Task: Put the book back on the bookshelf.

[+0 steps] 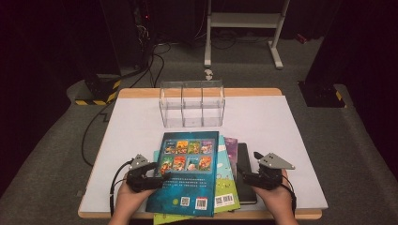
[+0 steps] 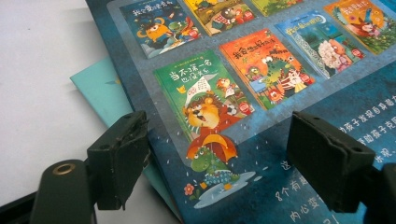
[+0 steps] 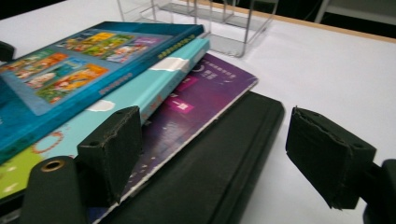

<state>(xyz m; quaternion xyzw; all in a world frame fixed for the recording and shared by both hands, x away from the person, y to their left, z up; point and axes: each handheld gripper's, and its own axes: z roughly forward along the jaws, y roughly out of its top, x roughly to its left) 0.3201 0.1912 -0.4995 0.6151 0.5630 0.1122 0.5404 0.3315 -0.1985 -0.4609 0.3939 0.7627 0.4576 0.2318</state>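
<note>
A stack of books lies at the table's front middle. On top is a dark blue picture book (image 1: 187, 173) (image 2: 280, 154) (image 3: 70, 70). Under it lie a teal book (image 2: 100, 88) (image 3: 140, 88), a purple book (image 3: 205, 102) and, lowest at the right, a black notebook (image 1: 246, 173) (image 3: 210, 163). My left gripper (image 1: 157, 173) (image 2: 219, 163) is open at the stack's left side, its jaws spanning the blue book's left edge. My right gripper (image 1: 251, 165) (image 3: 219, 154) is open at the stack's right side. The black notebook's edge lies between its jaws, and the left pad (image 3: 112, 149) is close to the purple cover.
A clear acrylic organizer (image 1: 192, 103) (image 3: 224, 18) with three compartments stands at the back middle of the white-covered table (image 1: 291, 122). Bare white surface extends on both sides of the stack. Beyond the table are cables and a white stand on the floor.
</note>
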